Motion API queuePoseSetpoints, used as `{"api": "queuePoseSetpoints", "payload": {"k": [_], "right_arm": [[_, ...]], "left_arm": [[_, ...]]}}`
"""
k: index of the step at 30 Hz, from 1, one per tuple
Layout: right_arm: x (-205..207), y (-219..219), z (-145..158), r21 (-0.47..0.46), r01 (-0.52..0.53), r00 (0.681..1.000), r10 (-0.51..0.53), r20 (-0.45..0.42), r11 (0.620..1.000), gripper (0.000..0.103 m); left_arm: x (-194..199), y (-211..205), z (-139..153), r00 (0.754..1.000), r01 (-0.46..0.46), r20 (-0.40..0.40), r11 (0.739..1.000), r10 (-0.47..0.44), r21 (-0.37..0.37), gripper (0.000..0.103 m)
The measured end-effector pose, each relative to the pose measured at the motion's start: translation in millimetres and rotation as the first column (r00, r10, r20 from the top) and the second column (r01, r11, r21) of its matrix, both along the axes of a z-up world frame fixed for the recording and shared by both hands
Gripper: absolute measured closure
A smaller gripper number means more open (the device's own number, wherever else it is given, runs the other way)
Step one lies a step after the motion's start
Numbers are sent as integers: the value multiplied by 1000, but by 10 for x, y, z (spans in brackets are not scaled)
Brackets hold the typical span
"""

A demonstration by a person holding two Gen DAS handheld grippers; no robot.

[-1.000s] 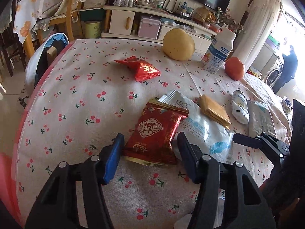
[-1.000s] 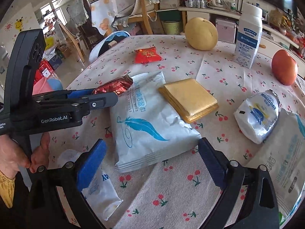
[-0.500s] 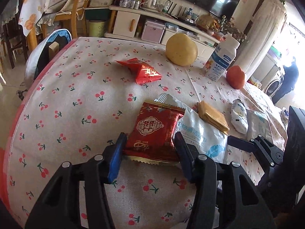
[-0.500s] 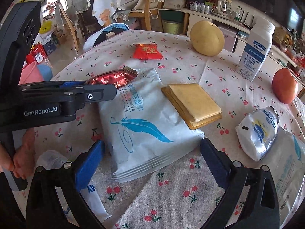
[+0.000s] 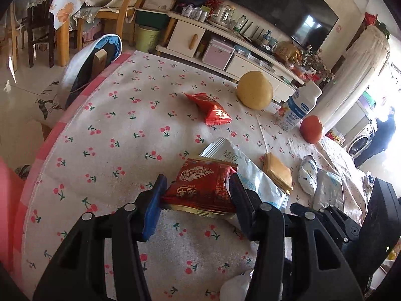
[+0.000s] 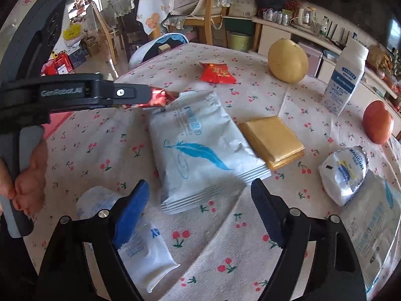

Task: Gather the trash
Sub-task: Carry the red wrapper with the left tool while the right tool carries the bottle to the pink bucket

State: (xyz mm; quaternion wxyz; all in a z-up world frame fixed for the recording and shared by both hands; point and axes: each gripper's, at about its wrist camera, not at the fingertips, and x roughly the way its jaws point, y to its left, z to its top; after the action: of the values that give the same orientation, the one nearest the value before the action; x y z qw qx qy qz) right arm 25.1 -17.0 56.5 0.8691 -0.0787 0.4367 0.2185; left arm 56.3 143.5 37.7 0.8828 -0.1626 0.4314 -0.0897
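The table (image 6: 105, 150), under a cloth printed with small cherries, fills both views. The biggest piece of rubbish on it is a white packet with a blue feather (image 6: 200, 148), lying flat near the middle. At the right edge sits another pale packet (image 6: 376, 240), partly cut off by the frame. A yellow round fruit (image 6: 288, 60) and a white bottle (image 6: 347, 75) stand toward the far side, with a red fruit (image 6: 378, 121) nearer the right rim. A flat gold wrapper (image 6: 272, 138) lies just beside the feather packet, touching its right edge.

The left tongs (image 5: 198, 195) are half closed, their pads pressed on either side of a red snack wrapper (image 5: 203, 188), which looks lifted just above the cloth. The right tongs (image 6: 200, 208) stand wide and are closing, the near corner of the feather packet between the pads but not touched.

A crumpled white pouch (image 6: 343, 175) lies right of the gold wrapper, a small white sachet (image 6: 140, 253) under the right tongs, and a smaller red wrapper (image 6: 218, 72) well apart toward the far side.
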Motion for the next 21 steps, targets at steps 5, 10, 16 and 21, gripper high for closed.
{"api": "queuePoseSetpoints", "payload": {"k": [5,10,16,21], "right_arm": [[204,-95,-28,43,9,999,-7,-39,999,8],[267,43,-73,11,-51,998,51,-41,999,6],[386,162,-130,-17,-101,994,101,-49,995,5],[393,138,-176,8,-90,994,90,-66,996,4]], "left_arm": [[-60,101,54,1000,-20,8,1000,20,-20,50],[-95,181,99,999,-34,21,999,35,-42,50],[-126,203,107,999,-29,24,998,30,-60,50],[-132,190,95,999,-26,21,997,27,-67,50]]}}
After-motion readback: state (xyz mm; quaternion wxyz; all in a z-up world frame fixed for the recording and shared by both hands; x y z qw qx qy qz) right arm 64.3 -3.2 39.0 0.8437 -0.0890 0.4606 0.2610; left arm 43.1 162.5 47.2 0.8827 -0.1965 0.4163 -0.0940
